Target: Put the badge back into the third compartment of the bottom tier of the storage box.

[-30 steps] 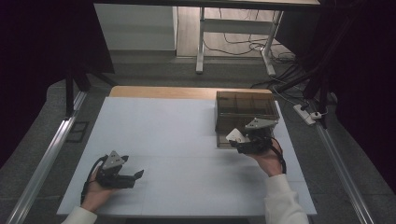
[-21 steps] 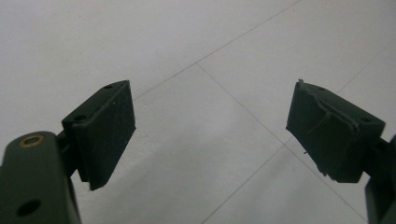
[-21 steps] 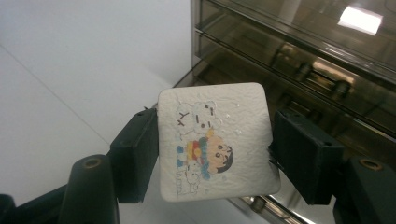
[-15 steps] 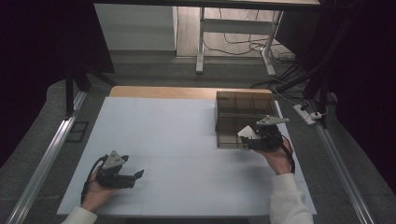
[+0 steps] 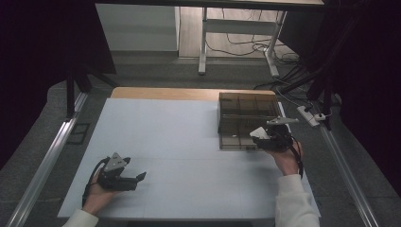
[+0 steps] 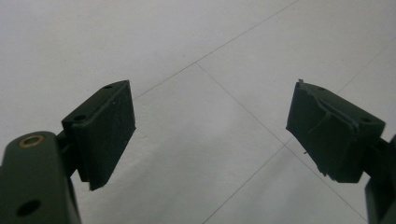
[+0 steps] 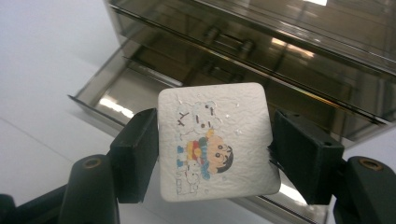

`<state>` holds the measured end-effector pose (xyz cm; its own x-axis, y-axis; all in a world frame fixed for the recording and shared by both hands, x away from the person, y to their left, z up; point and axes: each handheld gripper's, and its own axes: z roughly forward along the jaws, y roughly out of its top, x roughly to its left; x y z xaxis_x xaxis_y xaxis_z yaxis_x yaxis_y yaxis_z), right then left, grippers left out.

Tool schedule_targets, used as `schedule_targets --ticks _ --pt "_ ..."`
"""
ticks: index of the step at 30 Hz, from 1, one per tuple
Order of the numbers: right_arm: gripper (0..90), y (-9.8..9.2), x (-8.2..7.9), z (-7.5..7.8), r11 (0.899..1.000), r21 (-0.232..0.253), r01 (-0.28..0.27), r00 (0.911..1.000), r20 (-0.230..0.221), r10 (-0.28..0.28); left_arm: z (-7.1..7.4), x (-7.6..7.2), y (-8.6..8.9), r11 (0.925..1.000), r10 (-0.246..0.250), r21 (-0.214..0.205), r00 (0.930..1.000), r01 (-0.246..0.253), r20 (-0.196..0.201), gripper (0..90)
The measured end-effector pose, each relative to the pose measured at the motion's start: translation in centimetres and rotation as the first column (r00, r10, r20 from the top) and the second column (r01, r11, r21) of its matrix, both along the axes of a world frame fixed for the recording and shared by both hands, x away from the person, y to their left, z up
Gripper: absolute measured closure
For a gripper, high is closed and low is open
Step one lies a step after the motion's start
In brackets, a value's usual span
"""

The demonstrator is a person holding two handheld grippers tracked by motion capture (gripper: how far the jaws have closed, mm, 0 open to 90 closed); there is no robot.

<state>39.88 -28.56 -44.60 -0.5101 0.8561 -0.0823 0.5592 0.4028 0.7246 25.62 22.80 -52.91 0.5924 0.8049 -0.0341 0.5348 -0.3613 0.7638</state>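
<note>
At the desk's right edge, right gripper [image 5: 261,135]: fingers [image 7: 135,154] clenched on a white square tile [image 7: 217,140] with a cartoon print, gripped by its two opposite sides, face toward the camera. The tile [image 5: 258,132] is held clear of the desk, over the near edge of the smoked drawer box [image 5: 246,120].

Change over the last second: right hand has shifted a little rightward along the box front; grip unchanged, tile not slipped. Left gripper [image 5: 137,178] unmoved near the front left corner of the desk [image 5: 179,142].

In the right gripper view the bottom drawer [image 7: 121,91] stands pulled out and looks bare inside, just behind and below the tile.

Judgement: the carry is nearly done; the tile looks bound for that drawer. Lowering and release remain.

Left fingers [image 6: 105,130] released, spread wide, nothing between them, over bare desk.
</note>
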Motion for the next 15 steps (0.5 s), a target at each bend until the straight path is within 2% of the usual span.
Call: schedule_targets --ticks 9,12,15 --pt "32.8 -1.1 0.5 -0.3 0.998 0.000 0.066 0.9977 -0.014 -0.066 0.0 0.0 0.0 1.0000 0.002 0.000 1.0000 -0.002 -0.002 15.2" --pt "32.8 -1.4 0.7 -0.6 0.995 -0.016 0.094 0.9953 -0.021 -0.094 0.0 0.0 0.0 1.0000 0.002 0.001 1.0000 -0.002 0.000 15.2" --pt "32.7 -1.7 1.0 -1.0 0.992 -0.008 0.125 0.9917 -0.030 -0.125 0.0 -0.1 0.0 1.0000 0.003 0.002 1.0000 -0.003 0.003 15.2"
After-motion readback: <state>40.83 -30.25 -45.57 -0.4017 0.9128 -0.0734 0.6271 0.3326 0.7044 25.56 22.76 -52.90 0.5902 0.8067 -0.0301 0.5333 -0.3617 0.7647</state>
